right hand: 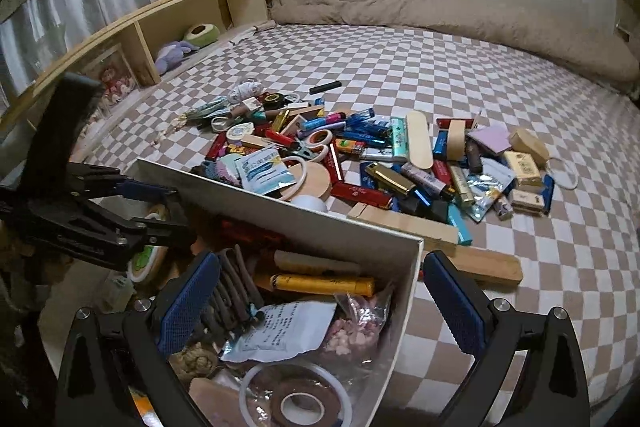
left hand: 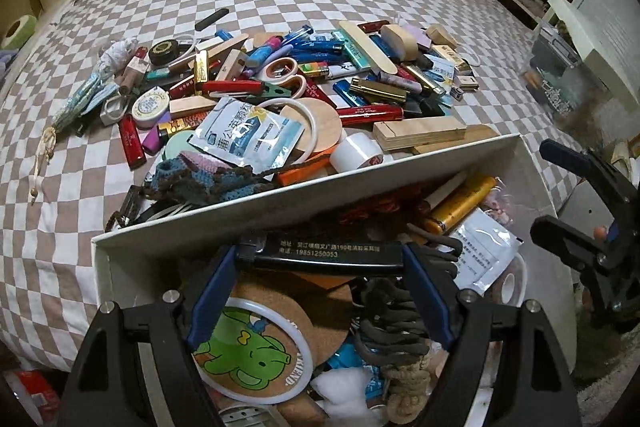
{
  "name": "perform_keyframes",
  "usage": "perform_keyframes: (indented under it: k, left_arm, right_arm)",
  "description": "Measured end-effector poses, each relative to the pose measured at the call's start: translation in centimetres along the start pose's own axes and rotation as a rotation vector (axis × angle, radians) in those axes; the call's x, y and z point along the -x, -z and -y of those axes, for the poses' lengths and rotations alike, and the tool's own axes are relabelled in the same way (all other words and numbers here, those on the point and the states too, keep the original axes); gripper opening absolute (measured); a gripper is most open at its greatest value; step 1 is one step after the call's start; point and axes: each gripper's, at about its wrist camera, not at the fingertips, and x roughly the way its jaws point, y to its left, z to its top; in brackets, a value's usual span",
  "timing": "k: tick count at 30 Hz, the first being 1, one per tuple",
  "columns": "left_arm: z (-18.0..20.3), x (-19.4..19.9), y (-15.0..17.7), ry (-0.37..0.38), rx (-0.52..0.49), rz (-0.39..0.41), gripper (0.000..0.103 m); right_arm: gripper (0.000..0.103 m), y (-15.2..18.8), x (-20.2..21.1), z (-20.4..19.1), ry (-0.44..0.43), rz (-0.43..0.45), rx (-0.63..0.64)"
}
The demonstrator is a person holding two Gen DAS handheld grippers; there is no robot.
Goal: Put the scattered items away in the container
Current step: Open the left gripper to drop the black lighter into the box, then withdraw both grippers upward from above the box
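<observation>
Lighter (left hand: 320, 254), a smooth black bar with white print, is pinched end to end between the left gripper's (left hand: 320, 269) blue ribbed pads over the white box (left hand: 304, 197). Beneath it lie a round cork coaster (left hand: 256, 343) and coiled hair ties (left hand: 394, 311). Only the right wrist view shows the right gripper (right hand: 320, 301), its fingers spread astride the box wall (right hand: 400, 291), holding nothing. Remaining clutter (right hand: 384, 155) lies on the checked sheet (right hand: 520, 75) beyond the box.

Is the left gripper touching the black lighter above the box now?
Touching. The left wrist view shows the black lighter clamped endwise in the left gripper, each blue pad pressed against one end of it, above the white box.
</observation>
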Motion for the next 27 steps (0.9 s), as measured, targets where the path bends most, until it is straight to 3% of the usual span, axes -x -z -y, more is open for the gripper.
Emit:
perform_keyframes:
  k: [20,27]
  left_arm:
    - [-0.6,1.8,0.6,-0.015,0.009,0.059,0.087]
    - [-0.5,3.3,1.3,-0.038,-0.016,0.109,0.096]
  right_arm:
    - [0.101,0.4,0.2,-1.7,-0.010,0.003,0.062]
    - [0.101,0.2,1.1,-2.7,-0.019,0.027,0.069]
